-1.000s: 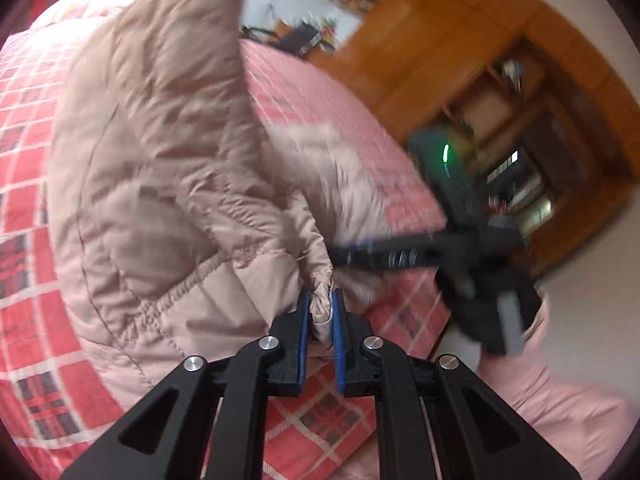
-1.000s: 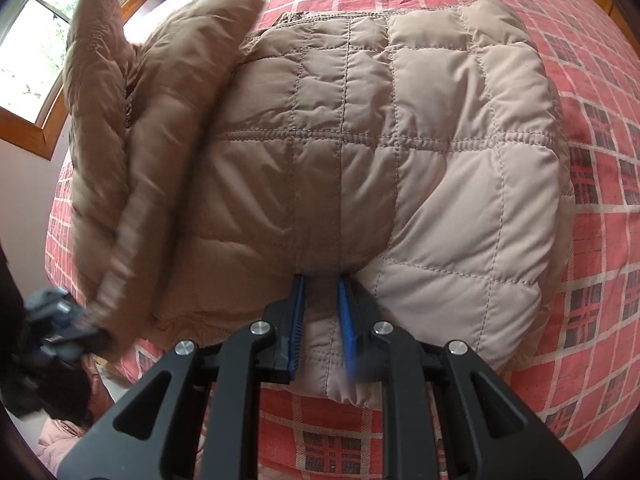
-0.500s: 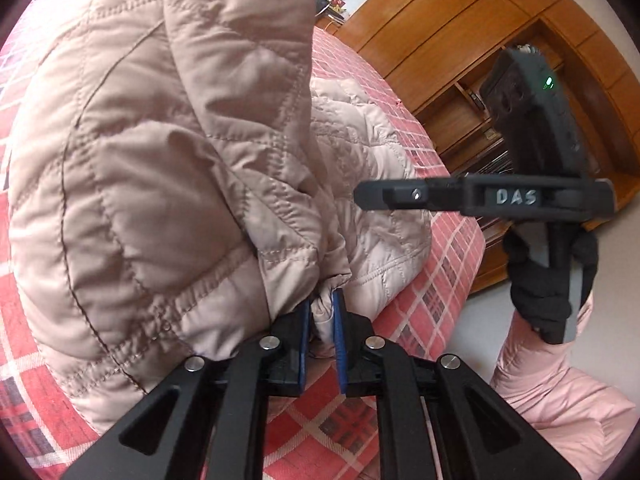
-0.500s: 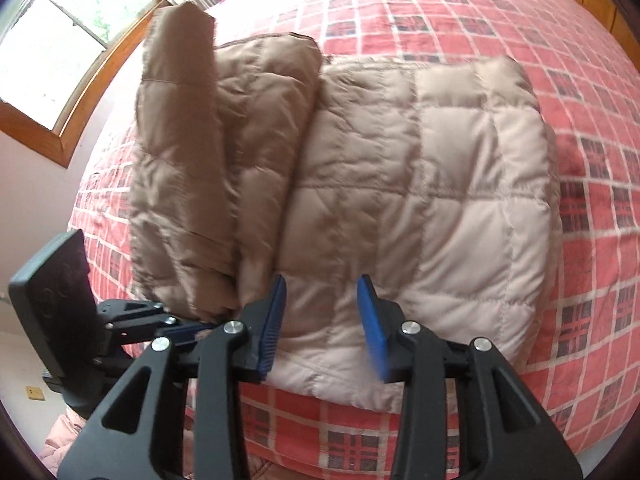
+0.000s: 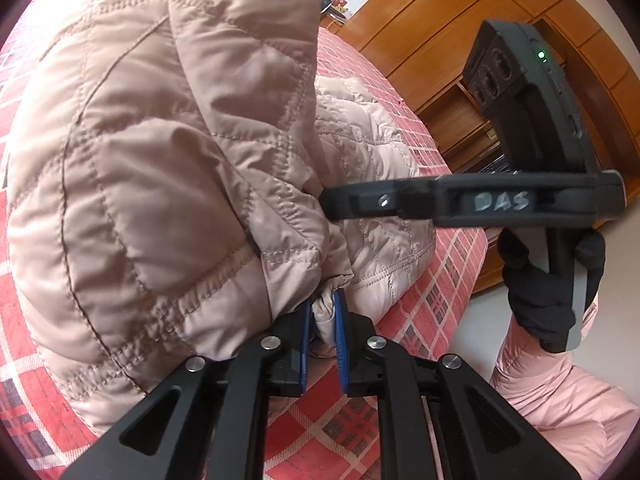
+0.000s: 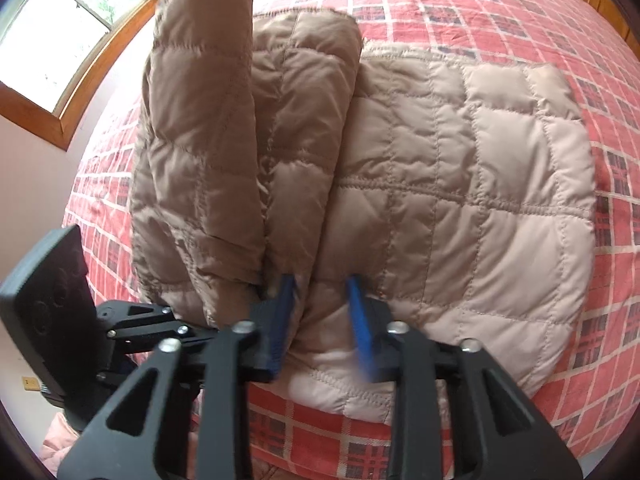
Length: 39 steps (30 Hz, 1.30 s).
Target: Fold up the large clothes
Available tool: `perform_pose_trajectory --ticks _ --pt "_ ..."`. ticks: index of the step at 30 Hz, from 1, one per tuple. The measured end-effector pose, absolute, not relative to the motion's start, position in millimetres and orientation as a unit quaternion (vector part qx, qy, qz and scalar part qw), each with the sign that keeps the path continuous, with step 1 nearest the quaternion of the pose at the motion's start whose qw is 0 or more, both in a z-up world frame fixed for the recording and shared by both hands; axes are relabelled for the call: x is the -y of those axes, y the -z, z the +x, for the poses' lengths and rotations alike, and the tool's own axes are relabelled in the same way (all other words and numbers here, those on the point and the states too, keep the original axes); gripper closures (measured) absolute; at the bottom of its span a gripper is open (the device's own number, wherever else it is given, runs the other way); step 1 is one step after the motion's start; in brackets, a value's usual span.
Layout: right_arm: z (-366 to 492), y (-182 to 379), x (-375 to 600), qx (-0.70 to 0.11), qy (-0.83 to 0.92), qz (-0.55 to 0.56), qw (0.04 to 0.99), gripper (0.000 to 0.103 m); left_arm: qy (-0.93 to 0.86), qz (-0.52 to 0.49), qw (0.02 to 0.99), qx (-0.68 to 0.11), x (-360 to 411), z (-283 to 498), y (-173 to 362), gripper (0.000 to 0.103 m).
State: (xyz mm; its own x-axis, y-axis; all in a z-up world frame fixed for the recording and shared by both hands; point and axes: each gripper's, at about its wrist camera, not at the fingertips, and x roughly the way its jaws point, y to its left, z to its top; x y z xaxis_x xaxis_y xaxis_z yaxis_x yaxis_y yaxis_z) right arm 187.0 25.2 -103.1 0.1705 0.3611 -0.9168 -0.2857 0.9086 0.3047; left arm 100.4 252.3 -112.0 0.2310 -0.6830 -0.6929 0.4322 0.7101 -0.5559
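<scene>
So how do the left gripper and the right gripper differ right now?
The left gripper is shut on the jacket, pinching its cuff; the right gripper is open with its blue pads apart, gripping nothing. The left lifts a sleeve; the right sits at the jacket's near edge. Both share black frames.

Right gripper [image 6: 320, 316] released jacket [image 6: 460, 200], fingers [image 6: 360, 316] now spread; sleeve [image 6: 204, 140] swung over body.

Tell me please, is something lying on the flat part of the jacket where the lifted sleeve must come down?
Nothing visible does. The left tongs are shut on the sleeve cuff, and the flat quilted panel of the jacket is bare. The right tongs are open at its near hem, beside the landing area.
</scene>
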Motion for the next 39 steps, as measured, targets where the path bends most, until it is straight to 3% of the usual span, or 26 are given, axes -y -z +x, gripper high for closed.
perform_pose_trajectory --ticks 3,12,16,23,39 --pt "186.8 113.7 -36.5 -0.608 -0.207 0.021 0.766 0.088 0.357 -0.121 0.777 -0.503 -251.5 100.0 110.6 0.09" --pt "184.8 135.3 -46.3 -0.608 -0.208 0.03 0.765 0.091 0.337 -0.097 0.802 -0.484 -253.8 78.7 76.5 0.081" --pt "185.3 138.9 -41.0 -0.61 -0.212 0.04 0.762 0.092 0.323 -0.095 0.832 -0.44 -272.0 60.4 42.1 0.064" --pt "183.2 137.7 -48.9 -0.608 -0.207 0.031 0.766 0.092 0.251 -0.075 0.891 -0.372 -308.6 51.7 7.6 0.061" --pt "188.3 131.4 -48.5 -0.612 -0.2 0.018 0.765 0.091 0.168 -0.094 0.878 -0.438 -336.4 123.6 60.4 0.06"
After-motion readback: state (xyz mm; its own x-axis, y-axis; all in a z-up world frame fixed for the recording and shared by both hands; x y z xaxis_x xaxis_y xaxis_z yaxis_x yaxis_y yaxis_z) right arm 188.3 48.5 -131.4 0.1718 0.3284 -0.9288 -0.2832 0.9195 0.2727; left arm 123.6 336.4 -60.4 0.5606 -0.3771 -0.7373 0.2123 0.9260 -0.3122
